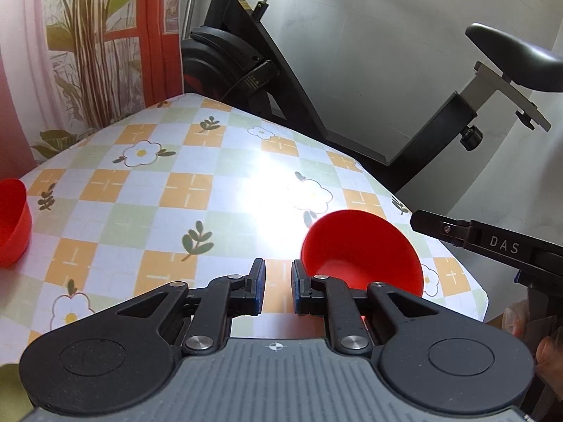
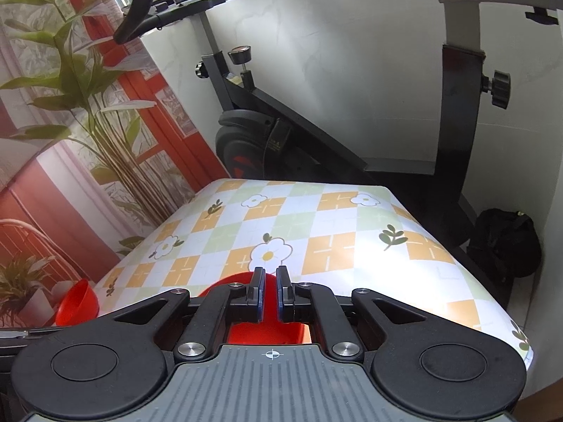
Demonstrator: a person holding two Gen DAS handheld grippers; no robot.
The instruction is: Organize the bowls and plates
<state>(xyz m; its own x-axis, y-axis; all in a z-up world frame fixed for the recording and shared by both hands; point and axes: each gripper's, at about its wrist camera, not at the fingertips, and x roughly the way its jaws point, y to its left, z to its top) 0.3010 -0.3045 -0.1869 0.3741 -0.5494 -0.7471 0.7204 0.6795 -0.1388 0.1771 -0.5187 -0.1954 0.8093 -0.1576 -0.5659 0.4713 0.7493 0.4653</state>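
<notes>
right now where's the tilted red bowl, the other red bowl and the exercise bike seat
tilted red bowl [image 1: 355, 246]: left wrist view, inner wall
other red bowl [image 1: 12, 221]: left wrist view, outer side
exercise bike seat [image 1: 510, 52]: left wrist view, top of saddle

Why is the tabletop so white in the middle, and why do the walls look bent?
Left wrist view: glare on the tablecloth washes out its pattern beside the tilted red bowl. Right wrist view: a milder glare patch lies along the cloth's right side. Both views: the fisheye lens bows straight edges.
</notes>
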